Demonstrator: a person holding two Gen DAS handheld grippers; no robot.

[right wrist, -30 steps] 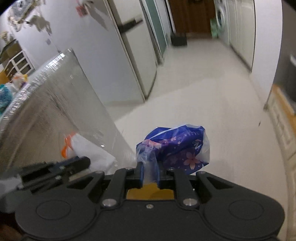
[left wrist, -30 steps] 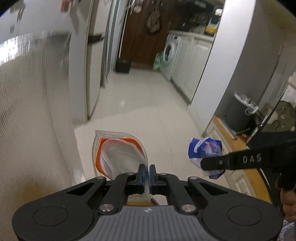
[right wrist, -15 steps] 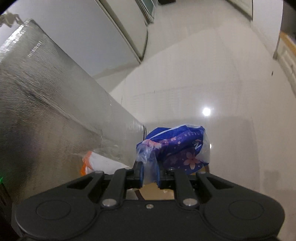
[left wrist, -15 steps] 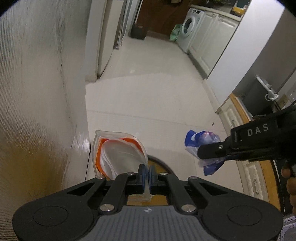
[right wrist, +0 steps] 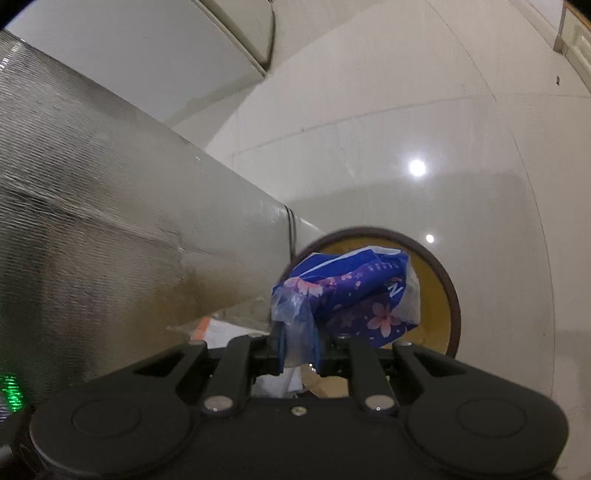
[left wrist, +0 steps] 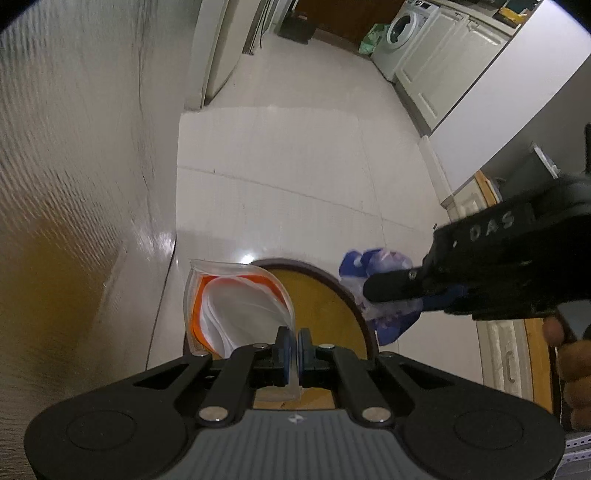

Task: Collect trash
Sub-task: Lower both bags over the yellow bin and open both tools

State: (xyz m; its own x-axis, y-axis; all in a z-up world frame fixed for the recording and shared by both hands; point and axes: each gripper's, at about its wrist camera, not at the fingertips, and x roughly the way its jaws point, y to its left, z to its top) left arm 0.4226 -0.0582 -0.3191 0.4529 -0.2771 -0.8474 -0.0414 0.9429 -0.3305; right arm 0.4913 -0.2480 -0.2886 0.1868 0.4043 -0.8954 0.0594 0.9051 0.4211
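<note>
My left gripper [left wrist: 294,341] is shut on a clear plastic pouch with an orange rim [left wrist: 236,306], which hangs over the left part of a round bin [left wrist: 325,295] with a dark brown rim and yellow inside. My right gripper [right wrist: 298,341] is shut on a crumpled blue wrapper with pink flowers [right wrist: 354,291], held above the same bin [right wrist: 439,288]. In the left wrist view the right gripper [left wrist: 373,286] comes in from the right with the blue wrapper [left wrist: 376,266] over the bin's right rim. A hand [left wrist: 572,354] holds it.
A tall silvery textured panel [left wrist: 66,184] stands close on the left, right beside the bin. The same panel [right wrist: 110,221] fills the left of the right wrist view. White glossy floor tiles [left wrist: 288,184] stretch ahead to white cabinets and a washing machine [left wrist: 400,27].
Both grippers have come down and tilted toward the floor, each still holding its piece. The round bin has come into view below them, and the blue wrapper is now over its rim.
</note>
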